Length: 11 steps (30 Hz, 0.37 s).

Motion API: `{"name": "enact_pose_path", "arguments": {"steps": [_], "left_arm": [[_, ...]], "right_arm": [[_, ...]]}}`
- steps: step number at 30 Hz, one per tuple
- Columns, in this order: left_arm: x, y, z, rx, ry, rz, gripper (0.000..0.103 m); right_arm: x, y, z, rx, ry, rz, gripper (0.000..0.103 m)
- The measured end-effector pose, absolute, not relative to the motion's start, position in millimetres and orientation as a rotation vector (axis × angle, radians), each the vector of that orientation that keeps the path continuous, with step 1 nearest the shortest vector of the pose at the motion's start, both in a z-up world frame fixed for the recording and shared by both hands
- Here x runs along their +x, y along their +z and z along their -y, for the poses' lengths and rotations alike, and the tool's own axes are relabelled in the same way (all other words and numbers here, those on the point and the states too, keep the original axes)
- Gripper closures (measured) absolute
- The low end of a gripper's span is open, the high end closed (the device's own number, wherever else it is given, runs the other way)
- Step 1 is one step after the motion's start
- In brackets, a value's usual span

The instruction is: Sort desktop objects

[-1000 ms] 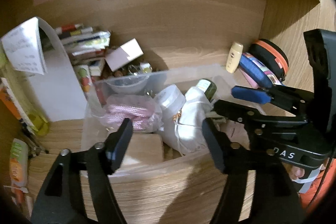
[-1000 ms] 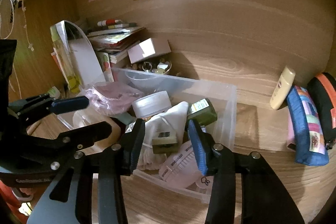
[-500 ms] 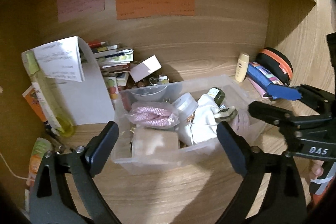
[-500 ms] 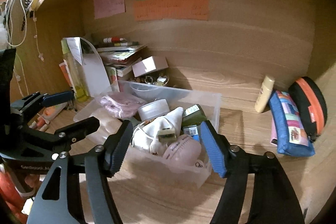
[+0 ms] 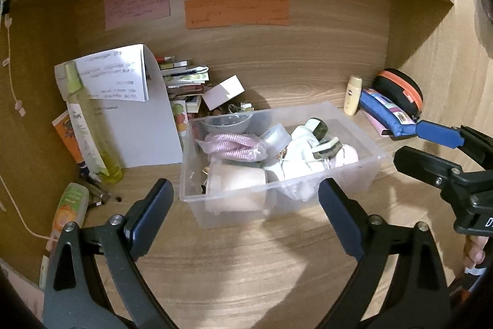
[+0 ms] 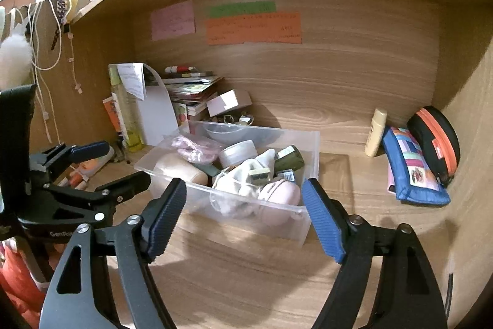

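Observation:
A clear plastic bin sits mid-desk. It holds a pink rope bundle, a white jar, a green bottle, white cloth and a beige block. My left gripper is open and empty, in front of the bin. My right gripper is open and empty, also in front of the bin; it shows at the right of the left wrist view.
A stack of books and a white folder stand at the back left with a yellow spray bottle. A cream tube, a blue pouch and a black-orange case lie at the right. Sticky notes are on the back wall.
Both grippers have pulled back from the bin and opened wider. The bin now sits farther from both cameras.

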<state>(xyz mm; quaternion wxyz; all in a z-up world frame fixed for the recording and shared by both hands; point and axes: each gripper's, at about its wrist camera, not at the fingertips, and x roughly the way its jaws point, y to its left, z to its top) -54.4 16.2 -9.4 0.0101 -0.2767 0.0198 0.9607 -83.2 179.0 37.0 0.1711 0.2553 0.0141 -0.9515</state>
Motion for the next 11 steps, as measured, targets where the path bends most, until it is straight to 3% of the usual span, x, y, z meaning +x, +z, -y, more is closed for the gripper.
{"name": "enact_pose_path", "arguments": {"steps": [11], "left_arm": [[-38,-12,-18,-0.832,2.985,-0.049,0.007]], "right_arm": [[-63,36,-177,0.699,-2.707,-0.035,0.022]]}}
